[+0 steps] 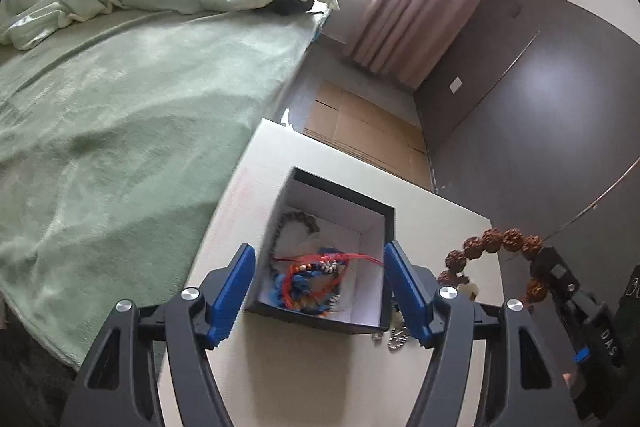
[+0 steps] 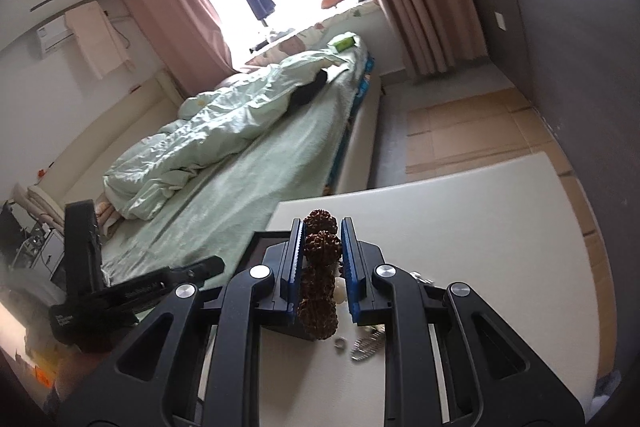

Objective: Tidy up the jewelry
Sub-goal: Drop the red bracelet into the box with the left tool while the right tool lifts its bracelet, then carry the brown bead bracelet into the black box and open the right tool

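- Right gripper [image 2: 320, 259]: the blue pads are sitting narrow, clamping a bracelet of large knobbly brown beads [image 2: 319, 283]. The beads are running in a line between the pads.
- Left wrist view, same bracelet [image 1: 492, 245]: it is arcing up and out from the right gripper [image 1: 554, 269], hanging in the air to the right of the box and above the table's right part.
- One pale bead [image 1: 469, 289] is showing low in the strand, near the box's right wall.
- Left gripper [image 1: 320, 287]: the pads are standing wide apart, gripping nothing and flanking the box. Whether they are touching its walls, I cannot tell.
- Box [image 1: 370, 239]: dark outside, white inside, lying open on the white table [image 1: 248, 203].
- Inside the box: a tangle of red cord with blue and small mixed beads [image 1: 316, 279] is lying toward the near side; a dark bead bracelet [image 1: 294, 223] is lying toward the far left corner.
- Beside the box on the table: a small ring [image 2: 340, 343] and a silver chain [image 2: 368, 345] are lying loose, just right of the box's near corner.
- Beyond the table: a bed with a green blanket [image 1: 120, 131] is running along its left side, and flattened cardboard [image 1: 360, 123] is lying on the floor past the far edge.
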The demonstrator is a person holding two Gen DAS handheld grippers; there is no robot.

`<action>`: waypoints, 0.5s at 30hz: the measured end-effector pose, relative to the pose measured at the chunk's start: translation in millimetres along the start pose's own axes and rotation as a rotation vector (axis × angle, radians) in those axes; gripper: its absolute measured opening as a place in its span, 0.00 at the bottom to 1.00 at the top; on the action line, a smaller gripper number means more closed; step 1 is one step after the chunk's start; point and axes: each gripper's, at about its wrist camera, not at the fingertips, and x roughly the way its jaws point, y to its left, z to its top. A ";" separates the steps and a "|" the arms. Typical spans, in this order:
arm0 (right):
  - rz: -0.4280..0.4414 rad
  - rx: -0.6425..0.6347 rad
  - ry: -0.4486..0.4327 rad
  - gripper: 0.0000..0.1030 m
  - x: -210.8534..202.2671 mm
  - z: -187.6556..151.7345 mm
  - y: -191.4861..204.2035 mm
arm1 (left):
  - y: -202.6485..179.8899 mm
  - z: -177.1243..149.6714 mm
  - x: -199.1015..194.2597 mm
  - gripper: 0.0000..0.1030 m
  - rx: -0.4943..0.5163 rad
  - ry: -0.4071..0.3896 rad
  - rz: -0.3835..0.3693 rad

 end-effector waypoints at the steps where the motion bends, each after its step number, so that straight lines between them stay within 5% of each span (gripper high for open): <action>1: 0.010 -0.003 -0.006 0.19 0.2 0.7 3.5 | 5.8 0.9 -2.5 0.63 -0.014 -0.002 -0.004; 15: 0.151 -0.001 0.055 0.19 46.5 -7.5 50.9 | 61.3 -6.5 -31.6 0.63 -0.119 -0.032 0.024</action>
